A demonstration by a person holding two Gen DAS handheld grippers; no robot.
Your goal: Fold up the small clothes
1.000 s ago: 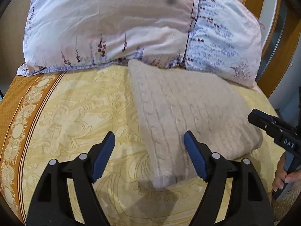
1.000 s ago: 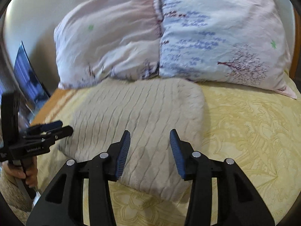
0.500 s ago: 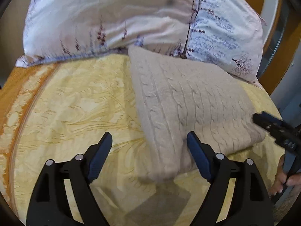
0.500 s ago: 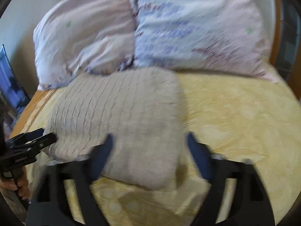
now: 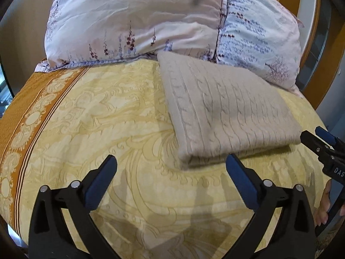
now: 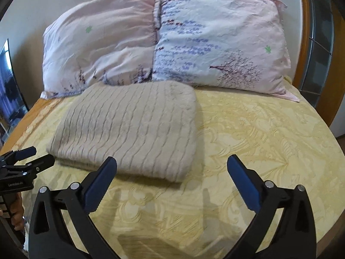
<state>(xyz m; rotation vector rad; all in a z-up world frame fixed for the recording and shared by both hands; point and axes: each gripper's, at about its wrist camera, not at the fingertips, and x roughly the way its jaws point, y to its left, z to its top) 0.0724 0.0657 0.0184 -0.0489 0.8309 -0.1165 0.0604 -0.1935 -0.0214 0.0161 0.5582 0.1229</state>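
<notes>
Both claws have drawn back from the folded beige cable-knit sweater (image 5: 228,112), jaws just opened: left claw (image 5: 171,180) and right claw (image 6: 172,180) spread, empty. Sweater lies on the bed (image 5: 97,112) against the pillows (image 6: 163,43).

Our left gripper (image 5: 171,172) fills the lower part of the left wrist view, its jaws just opened wide with nothing between the blue pads (image 5: 101,182). Our right gripper (image 6: 172,173) sits the same way at the bottom of its view, jaws freshly spread and empty. Each gripper also appears at the other view's edge, where our fingers (image 5: 323,207) wrap the handle at lower right and our left hand (image 6: 13,213) grips at lower left.
</notes>
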